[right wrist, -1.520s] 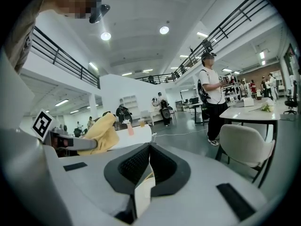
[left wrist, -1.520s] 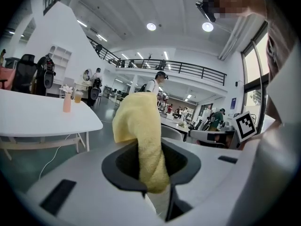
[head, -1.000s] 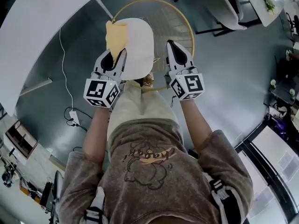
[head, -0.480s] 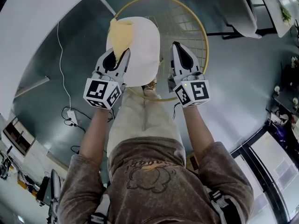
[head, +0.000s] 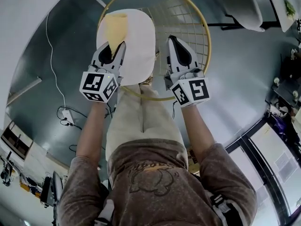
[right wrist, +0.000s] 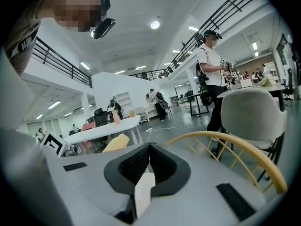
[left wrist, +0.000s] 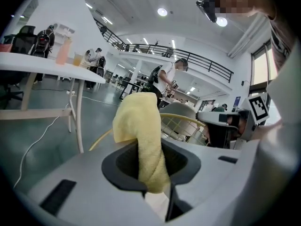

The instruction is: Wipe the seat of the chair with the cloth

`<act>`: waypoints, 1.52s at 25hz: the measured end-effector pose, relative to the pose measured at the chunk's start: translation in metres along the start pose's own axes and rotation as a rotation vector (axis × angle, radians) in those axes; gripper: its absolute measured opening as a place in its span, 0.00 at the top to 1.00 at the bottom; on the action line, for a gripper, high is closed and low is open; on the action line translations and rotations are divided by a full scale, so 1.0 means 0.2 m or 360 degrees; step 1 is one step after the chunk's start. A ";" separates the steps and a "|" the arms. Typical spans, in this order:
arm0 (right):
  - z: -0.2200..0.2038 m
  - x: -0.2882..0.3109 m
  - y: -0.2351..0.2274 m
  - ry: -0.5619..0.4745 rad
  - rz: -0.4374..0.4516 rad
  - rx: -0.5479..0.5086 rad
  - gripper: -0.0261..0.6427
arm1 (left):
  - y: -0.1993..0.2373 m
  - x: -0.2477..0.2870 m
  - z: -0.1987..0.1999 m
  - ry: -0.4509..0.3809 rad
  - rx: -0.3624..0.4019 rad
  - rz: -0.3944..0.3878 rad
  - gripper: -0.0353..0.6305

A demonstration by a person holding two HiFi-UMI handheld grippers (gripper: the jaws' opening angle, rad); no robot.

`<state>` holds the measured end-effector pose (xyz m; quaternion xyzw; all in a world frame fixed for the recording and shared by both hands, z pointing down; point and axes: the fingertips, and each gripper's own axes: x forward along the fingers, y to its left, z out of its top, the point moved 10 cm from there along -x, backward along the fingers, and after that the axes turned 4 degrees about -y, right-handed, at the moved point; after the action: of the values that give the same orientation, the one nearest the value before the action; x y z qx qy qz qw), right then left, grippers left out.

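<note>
Okay, my left gripper point(head: 115, 48) pinches the cloth point(head: 115, 27) over the seat point(head: 140, 41) (right gripper point(head: 170, 39) closed, empty); hard dragging could pull it free.

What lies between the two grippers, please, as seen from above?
In the head view, the white seat spans most of the gap between the left gripper and the right gripper; wire mesh shows beside the right one.
</note>
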<state>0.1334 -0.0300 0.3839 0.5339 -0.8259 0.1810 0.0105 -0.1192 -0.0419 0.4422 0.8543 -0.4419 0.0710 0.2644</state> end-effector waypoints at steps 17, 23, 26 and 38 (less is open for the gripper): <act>-0.07 -0.02 -0.06 0.0035 -0.0060 0.0041 0.92 | -0.10 0.55 -0.39 0.0178 -0.0059 -0.0286 0.80; -0.10 -0.02 -0.09 0.0055 -0.0092 0.0059 0.92 | -0.08 0.72 -0.52 0.0288 -0.0085 -0.0384 0.80; -0.10 -0.04 -0.10 0.0061 -0.0101 0.0057 0.92 | -0.08 0.77 -0.59 0.0352 -0.0107 -0.0369 0.80; -0.14 -0.03 -0.12 0.0086 -0.0107 0.0065 0.92 | 0.03 0.92 -0.73 0.0499 -0.0144 -0.0191 0.80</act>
<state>0.1528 -0.0256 0.4155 0.5564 -0.8030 0.2117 0.0281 0.0026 -0.1006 0.6344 0.8449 -0.3461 0.1673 0.3720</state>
